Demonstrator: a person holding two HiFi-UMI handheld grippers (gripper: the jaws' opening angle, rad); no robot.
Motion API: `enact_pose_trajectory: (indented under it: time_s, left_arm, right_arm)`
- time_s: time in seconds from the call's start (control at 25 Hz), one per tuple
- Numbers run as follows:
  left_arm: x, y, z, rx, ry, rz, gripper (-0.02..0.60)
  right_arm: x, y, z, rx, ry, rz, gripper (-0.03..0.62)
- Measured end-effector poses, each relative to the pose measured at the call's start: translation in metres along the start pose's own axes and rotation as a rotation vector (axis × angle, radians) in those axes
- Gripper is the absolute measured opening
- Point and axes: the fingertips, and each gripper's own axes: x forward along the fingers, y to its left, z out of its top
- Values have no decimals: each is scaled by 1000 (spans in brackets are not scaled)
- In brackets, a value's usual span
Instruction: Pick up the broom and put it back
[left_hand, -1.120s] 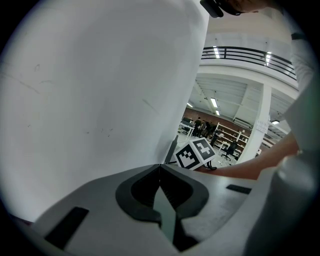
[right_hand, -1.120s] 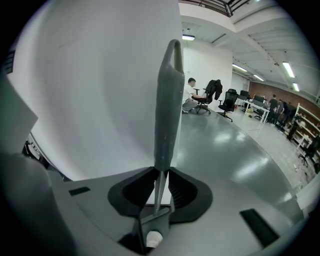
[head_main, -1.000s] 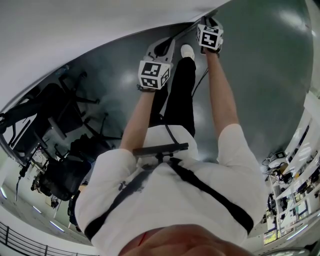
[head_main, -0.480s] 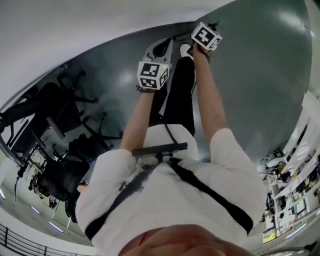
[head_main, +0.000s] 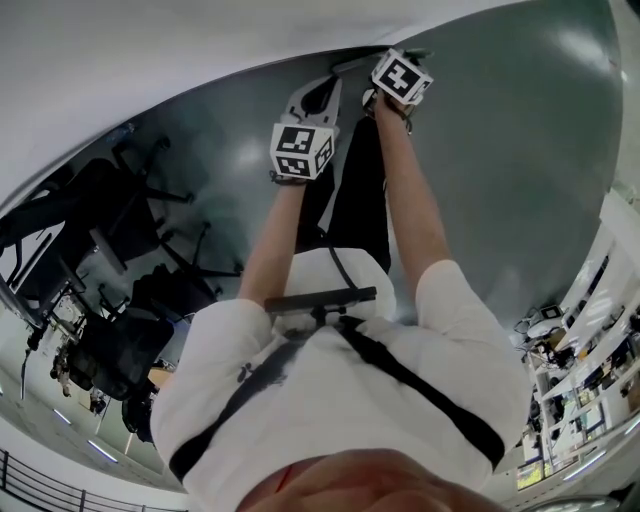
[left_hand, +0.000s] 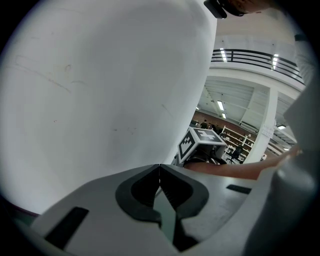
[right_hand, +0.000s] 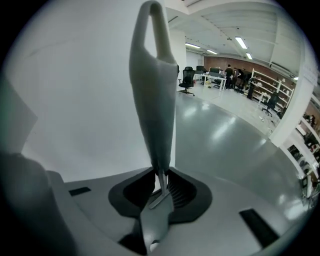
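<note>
Pale grey plastic, the broom handle rises straight out of the right tongs, whose jaws pinch its thin lower neck. Its hanging loop sits at the far end, well beyond the tips. The brush end is out of sight. With the loop leading and the white wall just left of the handle, the grip looks meant to carry that end up to its place along the wall, though no hook or rack shows.

The left tongs are pressed together on nothing. Their tips aim at the same wall, and the right tongs' marker cube shows just beyond them to the right; they seem kept as a spare. Around both, the glossy grey floor spreads out. Office chairs stand well off on the left tongs' side. The person's dark-trousered leg, below the arms, is probably the nearest thing a swinging broom could catch.
</note>
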Motion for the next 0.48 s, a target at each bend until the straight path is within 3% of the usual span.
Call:
enact_pose_trajectory:
  time_s: [0.48]
  left_arm:
    - [-4,8,-9,-8,24,18,12]
  right_arm:
    - [35,14,43,-233,-31,128,87]
